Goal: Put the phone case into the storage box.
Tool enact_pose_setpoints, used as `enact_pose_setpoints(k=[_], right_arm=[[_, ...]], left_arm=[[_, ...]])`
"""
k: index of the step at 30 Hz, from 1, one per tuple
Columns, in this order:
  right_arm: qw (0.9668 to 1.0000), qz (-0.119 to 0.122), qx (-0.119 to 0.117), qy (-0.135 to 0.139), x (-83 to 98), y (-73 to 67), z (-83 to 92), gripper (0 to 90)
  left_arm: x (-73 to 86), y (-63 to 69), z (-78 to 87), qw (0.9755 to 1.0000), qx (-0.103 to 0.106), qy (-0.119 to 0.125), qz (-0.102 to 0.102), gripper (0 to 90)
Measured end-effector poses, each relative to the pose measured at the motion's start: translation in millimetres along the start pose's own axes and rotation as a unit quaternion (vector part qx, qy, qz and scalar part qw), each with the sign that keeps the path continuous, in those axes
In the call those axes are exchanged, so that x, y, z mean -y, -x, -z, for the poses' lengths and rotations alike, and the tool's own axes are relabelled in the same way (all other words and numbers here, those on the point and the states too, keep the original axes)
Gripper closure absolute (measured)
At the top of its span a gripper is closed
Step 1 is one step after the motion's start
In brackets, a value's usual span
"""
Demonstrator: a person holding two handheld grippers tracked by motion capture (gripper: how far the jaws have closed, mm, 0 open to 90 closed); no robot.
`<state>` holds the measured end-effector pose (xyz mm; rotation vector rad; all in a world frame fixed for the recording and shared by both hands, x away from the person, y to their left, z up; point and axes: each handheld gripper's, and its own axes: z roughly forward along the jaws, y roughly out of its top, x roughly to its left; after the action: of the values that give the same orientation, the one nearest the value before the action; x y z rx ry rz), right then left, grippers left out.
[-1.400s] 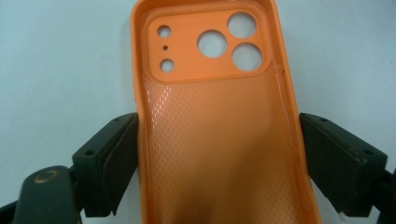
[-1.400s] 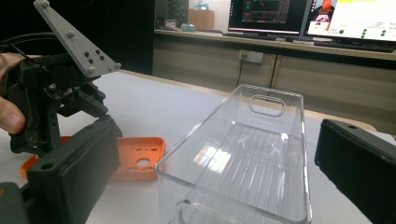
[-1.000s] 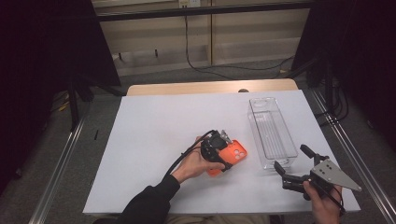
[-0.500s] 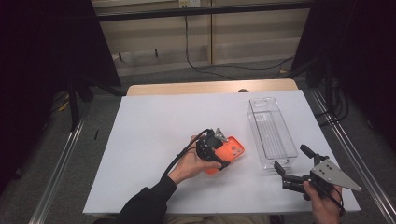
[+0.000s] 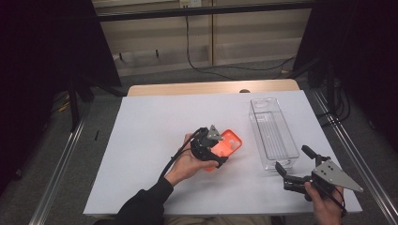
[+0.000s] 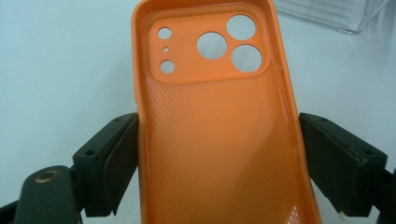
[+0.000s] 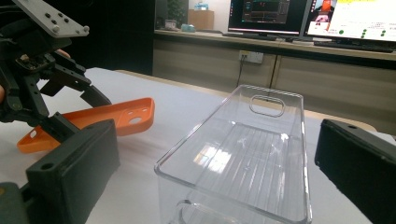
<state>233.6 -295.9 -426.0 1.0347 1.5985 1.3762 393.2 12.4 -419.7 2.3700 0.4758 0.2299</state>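
Orange case (image 5: 229,144) at table centre, held across short sides by left gripper (image 6: 219,154), jaws against both long edges. Long axis runs to 1 o'clock, toward clear bin (image 5: 273,136) at 3 o'clock. Right gripper (image 5: 293,168) spread wide, empty, near bin's near end.

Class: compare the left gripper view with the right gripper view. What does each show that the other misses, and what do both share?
Left gripper view alone: the textured inside of the orange rubbery phone case with its round camera holes, held between the left gripper jaws. Right gripper view alone: the handle slot of the clear plastic rectangular bin, monitors behind, and the open right gripper. Both share the case, the bin and the white tabletop.
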Motion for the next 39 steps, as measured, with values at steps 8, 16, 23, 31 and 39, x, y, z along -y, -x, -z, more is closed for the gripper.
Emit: enact_pose_setpoints(k=[8, 16, 23, 31, 39], right_arm=[[1.0000, 0.000, 0.000, 0.001, -0.1, 0.2, 0.2, 0.0], [1.0000, 0.001, 0.000, 0.001, -0.2, -0.1, 0.2, 0.0], [1.0000, 0.002, -0.002, 0.008, -1.3, -0.5, 0.9, 0.0], [1.0000, -0.003, -0.005, 0.007, -1.5, -1.7, -0.2, 0.0], [0.9999, -0.006, -0.008, 0.009, -5.0, -5.3, -7.7, 0.0]], left_arm=[[5.1, -4.9, 11.2, 0.9993, -0.023, 0.029, 0.011, 15.6], [9.3, -5.3, 21.4, 0.9982, -0.035, 0.048, 0.006, 15.6], [12.6, -4.1, 30.2, 0.9961, -0.045, 0.075, 0.007, 15.6], [16.9, -1.0, 34.6, 0.9940, -0.062, 0.089, 0.004, 15.6], [19.8, 3.8, 45.3, 0.9928, -0.063, 0.102, -0.006, 15.6]])
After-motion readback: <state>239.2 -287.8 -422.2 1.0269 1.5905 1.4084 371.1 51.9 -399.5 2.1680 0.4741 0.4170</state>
